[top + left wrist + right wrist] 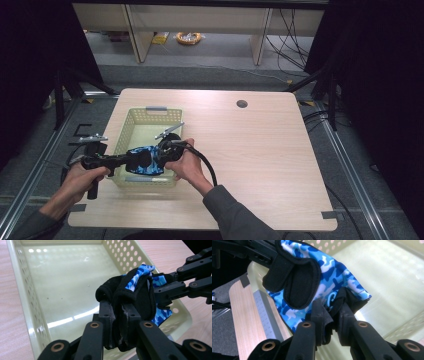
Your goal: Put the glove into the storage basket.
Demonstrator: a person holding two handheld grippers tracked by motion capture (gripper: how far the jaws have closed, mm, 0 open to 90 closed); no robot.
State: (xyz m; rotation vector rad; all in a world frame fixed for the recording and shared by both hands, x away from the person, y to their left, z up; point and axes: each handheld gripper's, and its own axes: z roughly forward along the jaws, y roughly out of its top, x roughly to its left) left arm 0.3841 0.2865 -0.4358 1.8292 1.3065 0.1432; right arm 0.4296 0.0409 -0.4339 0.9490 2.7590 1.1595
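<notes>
A blue camouflage glove with black trim point(146, 161) hangs between both grippers over the near end of a pale green perforated basket point(131, 120). My left gripper point(119, 315) is shut on the glove's black cuff point(132, 293). Facing it from the right, my right gripper point(332, 311) is shut on the glove's other black edge, with the blue fabric point(337, 272) spread above its jaws. In the high view the left gripper point(131, 159) and right gripper point(161, 151) meet at the glove, each held by a hand.
The basket's inside point(67, 282) is bare and glossy. It stands on the left half of a light wooden table point(260, 150) with a round cable hole point(242, 104). A grey tape strip point(263, 312) lies along the basket's near rim. Metal frame rails run along both table sides.
</notes>
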